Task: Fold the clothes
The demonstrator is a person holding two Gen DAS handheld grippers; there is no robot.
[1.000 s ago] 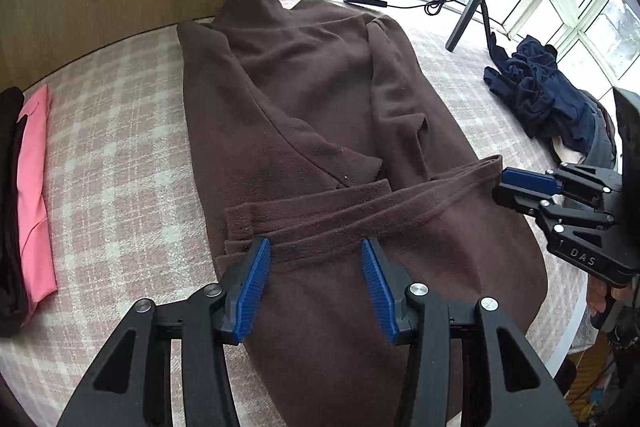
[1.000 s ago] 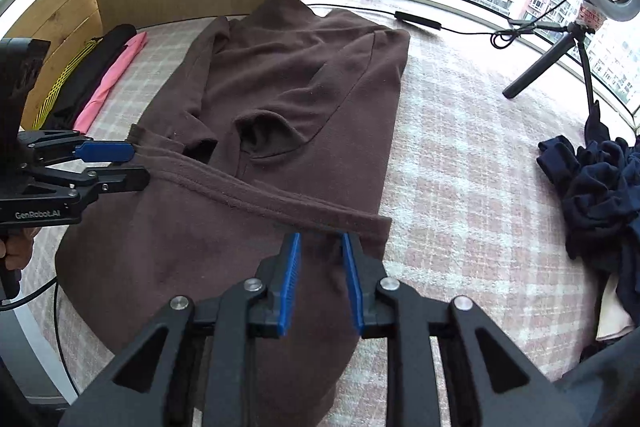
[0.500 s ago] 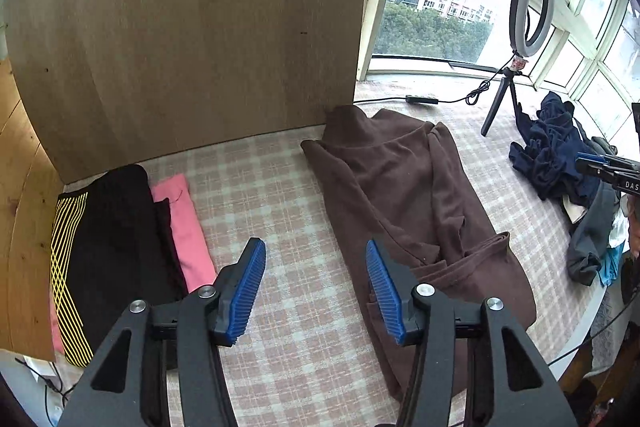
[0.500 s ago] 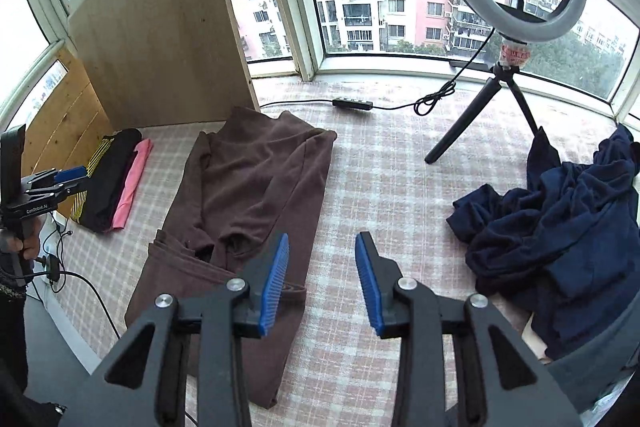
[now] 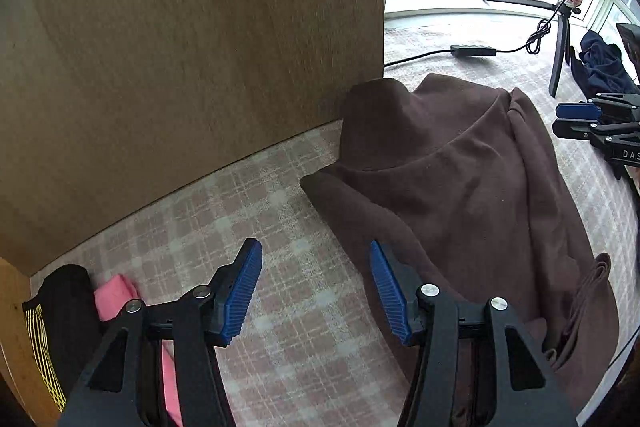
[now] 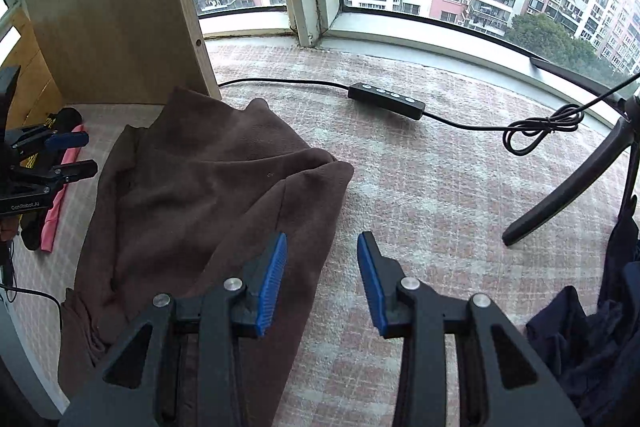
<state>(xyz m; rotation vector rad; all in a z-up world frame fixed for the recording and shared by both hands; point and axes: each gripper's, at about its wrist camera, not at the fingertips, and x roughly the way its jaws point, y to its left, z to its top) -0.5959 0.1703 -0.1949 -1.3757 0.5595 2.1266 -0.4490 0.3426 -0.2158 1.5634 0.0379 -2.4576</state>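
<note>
Checked pink cloth covers the bench (image 5: pixel 280 211), which runs up to a wooden panel (image 5: pixel 180 47) and a curved window. On it lies the brown garment (image 5: pixel 460 195), partly folded, its top end against the panel and its hem bunched at the near edge. Left gripper (image 5: pixel 316 287) hovers wide open and empty over the cloth at the garment's left edge. Right gripper (image 6: pixel 322 279) hovers open and empty at its right edge. Folded pink (image 5: pixel 120 291) and black clothes (image 5: pixel 64 307) sit far left; a dark blue pile (image 6: pixel 592 327), a tripod leg (image 6: pixel 568 183) and a cable switch (image 6: pixel 386 101) lie to the right.
</note>
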